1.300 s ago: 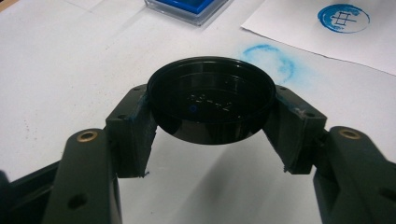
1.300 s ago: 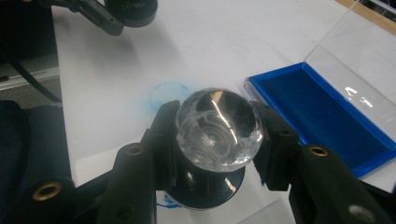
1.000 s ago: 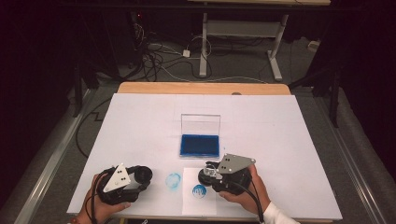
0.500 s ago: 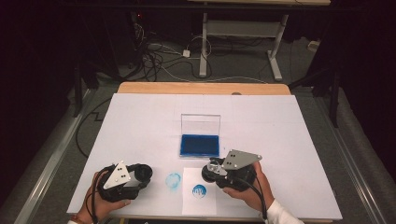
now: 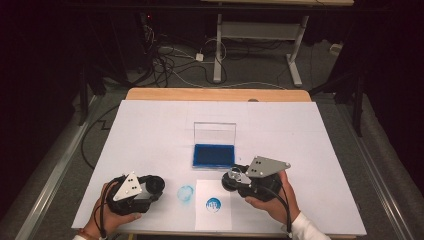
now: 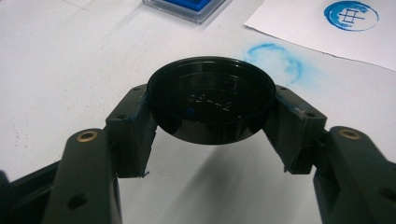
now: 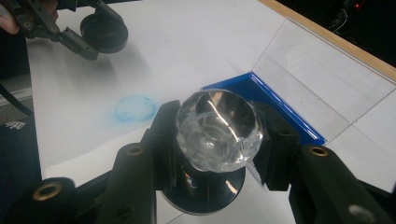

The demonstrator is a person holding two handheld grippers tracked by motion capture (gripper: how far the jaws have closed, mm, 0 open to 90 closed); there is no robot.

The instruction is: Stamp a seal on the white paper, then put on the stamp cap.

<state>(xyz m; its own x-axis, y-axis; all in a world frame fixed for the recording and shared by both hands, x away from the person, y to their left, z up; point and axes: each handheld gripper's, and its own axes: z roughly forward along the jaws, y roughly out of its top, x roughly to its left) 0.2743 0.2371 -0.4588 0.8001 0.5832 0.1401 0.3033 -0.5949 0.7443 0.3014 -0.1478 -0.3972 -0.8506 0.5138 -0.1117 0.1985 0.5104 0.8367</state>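
Left tool (image 6: 210, 140) clamped on a black round cap (image 6: 211, 105), near table (image 5: 150, 130) front edge. Right tool (image 7: 217, 154) pinching a clear-knobbed stamp (image 7: 217, 128), just before the blue ink pad (image 5: 214, 155), above printed paper (image 5: 213, 212).

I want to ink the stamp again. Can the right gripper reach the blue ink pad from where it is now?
Probably yes. The right gripper, shut on the clear-handled stamp, sits just in front of the blue ink pad. The pad's clear lid stands open at the far side, and nothing lies between them.
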